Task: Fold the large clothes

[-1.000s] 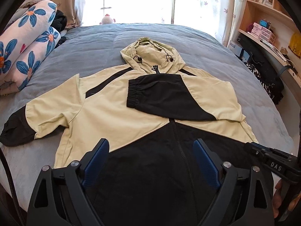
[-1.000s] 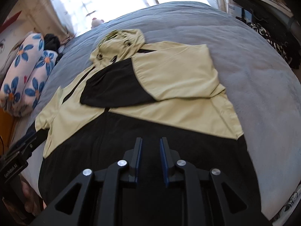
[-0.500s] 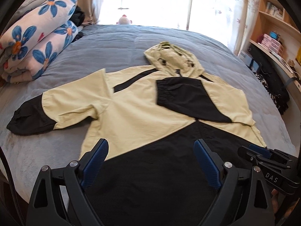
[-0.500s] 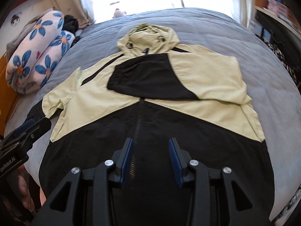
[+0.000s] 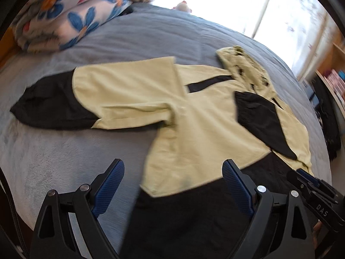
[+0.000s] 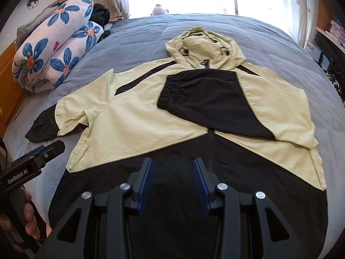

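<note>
A pale yellow and black hooded jacket (image 6: 138,116) lies flat on the grey bed (image 6: 133,34), hood toward the window. Its right sleeve (image 6: 207,99) is folded across the chest. Its left sleeve (image 5: 90,95) stretches out sideways, black cuff at the end. My left gripper (image 5: 172,183) is open and empty, above the jacket's lower left edge. It also shows in the right wrist view (image 6: 43,153). My right gripper (image 6: 172,179) is open and empty over the black lower front. It also shows in the left wrist view (image 5: 306,181).
A rolled white quilt with blue flowers (image 6: 54,51) lies at the bed's far left. A small plush toy (image 6: 159,10) sits by the bright window. Wooden shelves (image 6: 336,28) and dark bags stand along the right side.
My left gripper has swung left, toward the outstretched left sleeve. My right gripper's jaws have opened from nearly shut to clearly apart, and it has turned to face the jacket squarely.
</note>
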A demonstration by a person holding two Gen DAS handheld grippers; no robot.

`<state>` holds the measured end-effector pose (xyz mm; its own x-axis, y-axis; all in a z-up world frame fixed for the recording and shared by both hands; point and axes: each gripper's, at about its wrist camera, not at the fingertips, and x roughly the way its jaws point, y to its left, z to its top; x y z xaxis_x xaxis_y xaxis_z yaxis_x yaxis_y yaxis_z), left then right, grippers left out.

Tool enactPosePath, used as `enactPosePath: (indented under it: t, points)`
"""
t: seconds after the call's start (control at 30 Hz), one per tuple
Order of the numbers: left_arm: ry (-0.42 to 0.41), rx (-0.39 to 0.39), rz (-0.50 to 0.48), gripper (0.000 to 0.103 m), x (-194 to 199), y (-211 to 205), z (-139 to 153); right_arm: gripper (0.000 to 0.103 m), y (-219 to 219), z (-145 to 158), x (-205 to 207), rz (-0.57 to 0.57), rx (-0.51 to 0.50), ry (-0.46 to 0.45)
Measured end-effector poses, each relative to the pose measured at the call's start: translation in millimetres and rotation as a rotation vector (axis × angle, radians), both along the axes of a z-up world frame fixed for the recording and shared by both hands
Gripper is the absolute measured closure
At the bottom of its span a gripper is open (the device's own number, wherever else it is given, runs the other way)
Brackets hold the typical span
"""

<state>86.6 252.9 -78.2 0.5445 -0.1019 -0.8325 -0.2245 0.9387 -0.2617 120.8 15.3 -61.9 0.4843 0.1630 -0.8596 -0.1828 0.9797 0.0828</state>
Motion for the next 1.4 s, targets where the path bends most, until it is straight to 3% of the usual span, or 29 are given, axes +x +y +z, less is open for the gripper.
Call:
enactPosePath:
  t: [0.2,0.4,0.53,0.87,0.97,1.03,1.07,1.23,1.4]
  points:
    - [0.046,-0.057,0.088,0.012,10.1,54.2,-30.3,0.064,30.5,-16.4,16.2,0.021,-0.008,0.016]
    - [0.096,-0.216,0.200,0.012,15.4,121.2,-69.3,0.064,63.4,-31.1,30.0,0.062,-0.007,0.033]
    - [0.053,-0.309,0.290,0.012,15.2,164.7,-82.8,0.064,79.4,-37.0,35.7,0.092,-0.013,0.032]
    - [-0.023,-0.372,0.509,0.012,34.9,244.1,-105.4,0.064,94.3,-52.6,48.3,0.115,-0.016,0.058]
    - [-0.022,-0.303,0.571,0.034,41.5,252.9,-105.1,0.064,90.8,-57.7,50.8,0.106,-0.010,0.075]
    - [0.012,-0.230,0.606,0.076,47.3,252.7,-104.6,0.064,86.6,-59.6,51.8,0.096,0.000,0.082]
    - [0.034,-0.192,0.616,0.091,50.7,251.5,-104.0,0.064,84.1,-59.9,52.3,0.090,0.004,0.084]
    - [-0.012,-0.137,0.581,0.099,55.6,239.6,-74.7,0.064,68.4,-59.8,53.0,0.057,0.036,0.090]
    - [-0.164,-0.053,0.414,0.099,78.0,168.8,-4.3,0.064,42.9,-53.0,50.6,0.018,0.065,0.072]
